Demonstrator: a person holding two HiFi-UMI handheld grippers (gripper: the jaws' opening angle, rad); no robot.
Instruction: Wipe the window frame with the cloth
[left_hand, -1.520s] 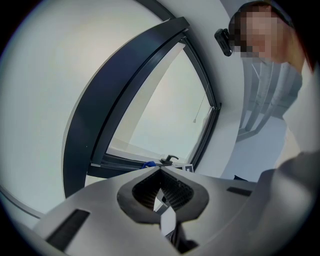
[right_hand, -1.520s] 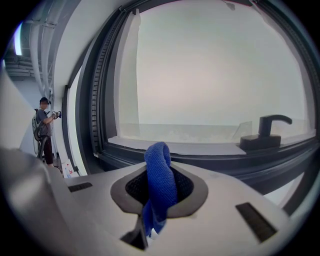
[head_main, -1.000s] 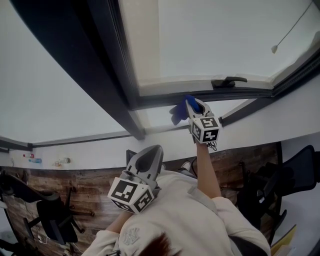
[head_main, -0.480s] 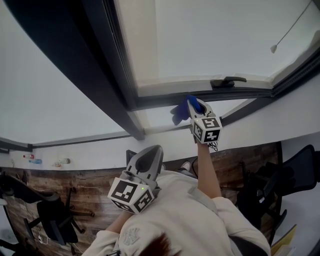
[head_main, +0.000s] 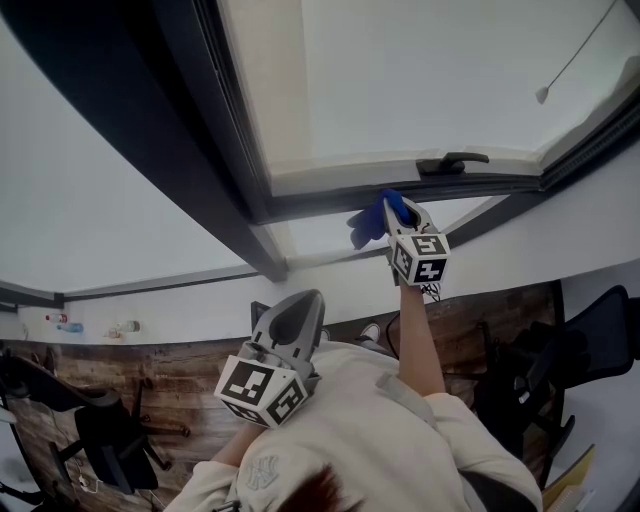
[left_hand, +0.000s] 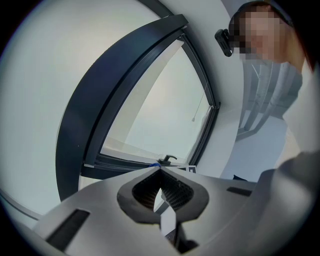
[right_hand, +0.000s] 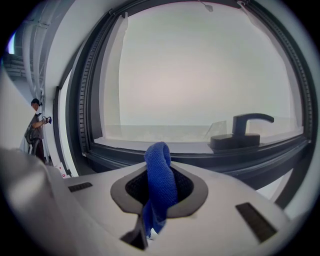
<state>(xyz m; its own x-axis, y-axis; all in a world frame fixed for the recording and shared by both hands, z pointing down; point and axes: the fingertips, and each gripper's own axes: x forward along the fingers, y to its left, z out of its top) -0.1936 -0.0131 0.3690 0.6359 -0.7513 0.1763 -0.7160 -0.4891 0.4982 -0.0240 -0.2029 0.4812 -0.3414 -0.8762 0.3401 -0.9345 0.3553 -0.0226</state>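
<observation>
The left tongs (left_hand: 160, 174) are hanging low and near the person's chest, well apart from the window. Their own view shows the two pads drawn together at the tips with nothing between them. Judgement: this hand is standing idle, held back so that it is not crowding the working arm.

Above and across the middle, the window frame (head_main: 330, 200) is running as a dark bar beneath the pale glass, with a light sill strip under it. The lower bar is the part within reach and appears to be the stretch under treatment.

The cloth (right_hand: 160, 182), blue and loosely bunched, is sitting at the lower bar. In the head view it is lying against the sill strip just under the dark rail. Whether it is pressing on the rail itself cannot be told.

The right tongs (head_main: 395, 208) are gripping the cloth, their pads clamped on its folded middle while one end is standing up beyond the tips. Judgement: the cloth is being held this way so that fabric, not hard plastic, meets the frame. The arm is reaching up at full stretch to bring it there.

Further right, the window handle (head_main: 452, 162) is lying flat along the rail. Judgement: a stroke carried rightward risks snagging the cloth on it.
</observation>
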